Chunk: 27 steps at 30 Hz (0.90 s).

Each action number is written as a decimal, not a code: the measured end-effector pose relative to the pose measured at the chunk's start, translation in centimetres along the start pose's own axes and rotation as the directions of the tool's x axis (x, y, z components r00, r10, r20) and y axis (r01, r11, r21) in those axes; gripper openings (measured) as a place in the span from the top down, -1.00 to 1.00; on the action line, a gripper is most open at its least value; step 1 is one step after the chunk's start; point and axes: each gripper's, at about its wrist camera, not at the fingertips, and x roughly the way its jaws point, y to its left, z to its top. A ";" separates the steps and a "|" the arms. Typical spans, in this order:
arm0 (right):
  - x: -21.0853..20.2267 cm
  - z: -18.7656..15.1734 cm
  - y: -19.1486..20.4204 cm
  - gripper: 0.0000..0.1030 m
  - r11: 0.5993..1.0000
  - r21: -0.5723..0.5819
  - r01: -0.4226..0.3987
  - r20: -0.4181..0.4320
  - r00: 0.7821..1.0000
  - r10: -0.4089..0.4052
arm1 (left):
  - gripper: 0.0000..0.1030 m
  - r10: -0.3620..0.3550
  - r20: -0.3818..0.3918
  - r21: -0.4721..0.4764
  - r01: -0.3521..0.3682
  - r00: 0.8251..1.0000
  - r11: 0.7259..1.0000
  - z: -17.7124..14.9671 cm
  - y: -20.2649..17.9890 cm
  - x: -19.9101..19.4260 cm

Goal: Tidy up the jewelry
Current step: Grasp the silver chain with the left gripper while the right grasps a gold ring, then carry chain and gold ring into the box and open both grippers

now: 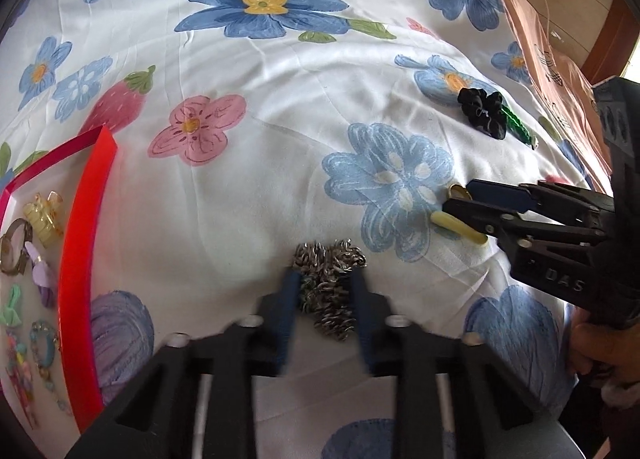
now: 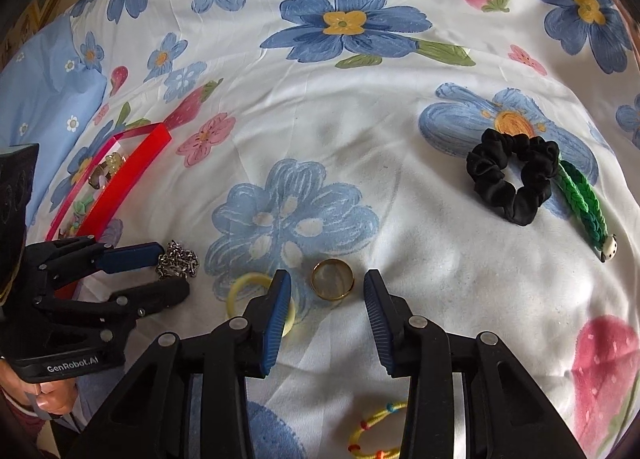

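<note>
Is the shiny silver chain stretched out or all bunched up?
Bunched up. The silver metal chain lies in a crumpled heap between the left gripper fingers, on the flowered cloth.
</note>
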 end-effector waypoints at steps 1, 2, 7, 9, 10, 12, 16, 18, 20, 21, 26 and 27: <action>0.1 0.1 0.0 0.38 1.000 -0.003 0.007 0.001 1.000 -0.007 | 0.68 -0.003 0.001 0.000 0.003 1.000 1.000 0.0 0.0 0.0; 0.2 0.1 0.1 0.44 1.000 -0.008 0.022 0.002 1.000 -0.022 | 0.69 -0.004 0.004 0.000 0.004 1.000 1.000 0.0 0.1 0.0; -0.4 0.1 0.2 0.55 1.000 -0.011 0.025 0.018 1.000 -0.024 | 0.75 -0.017 0.015 -0.002 0.017 1.000 1.000 -0.5 0.2 -1.0; -1.0 0.1 0.4 0.55 1.000 -0.010 0.014 0.029 0.999 -0.013 | 0.75 -0.025 0.022 -0.007 0.025 0.999 1.000 -0.7 0.3 -1.6; -1.4 0.1 0.5 0.55 1.000 -0.009 0.008 0.038 0.999 -0.008 | 0.76 -0.029 0.028 -0.010 0.029 0.999 1.000 -0.9 0.4 -2.0; -2.0 0.2 0.9 0.55 1.000 -0.002 -0.011 0.052 0.999 0.011 | 0.76 -0.045 0.042 -0.018 0.046 0.998 0.999 -1.1 0.7 -3.0; -3.3 0.3 1.9 0.55 0.999 0.006 -0.051 0.076 0.996 0.050 | 0.76 -0.047 0.084 -0.028 0.050 0.995 0.998 -1.7 1.4 -5.5; -3.9 0.4 2.5 0.55 0.997 0.006 -0.075 0.086 0.993 0.074 | 0.76 -0.042 0.103 -0.035 0.046 0.994 0.998 -2.1 1.8 -6.8; -4.4 0.4 3.2 0.55 0.995 0.004 -0.096 0.095 0.991 0.095 | 0.76 -0.038 0.123 -0.044 0.044 0.992 0.998 -2.6 2.2 -8.2; -4.7 0.4 3.6 0.55 0.994 0.002 -0.106 0.099 0.990 0.105 | 0.76 -0.036 0.133 -0.050 0.043 0.990 0.998 -2.8 2.4 -8.9; -5.5 0.5 5.6 0.55 0.989 -0.018 -0.147 0.113 0.982 0.148 | 0.76 -0.023 0.179 -0.070 0.036 0.984 0.997 -4.0 3.3 -12.2; -5.7 0.5 6.1 0.55 0.988 -0.025 -0.156 0.114 0.981 0.157 | 0.76 -0.019 0.189 -0.073 0.034 0.982 0.997 -4.2 3.5 -13.0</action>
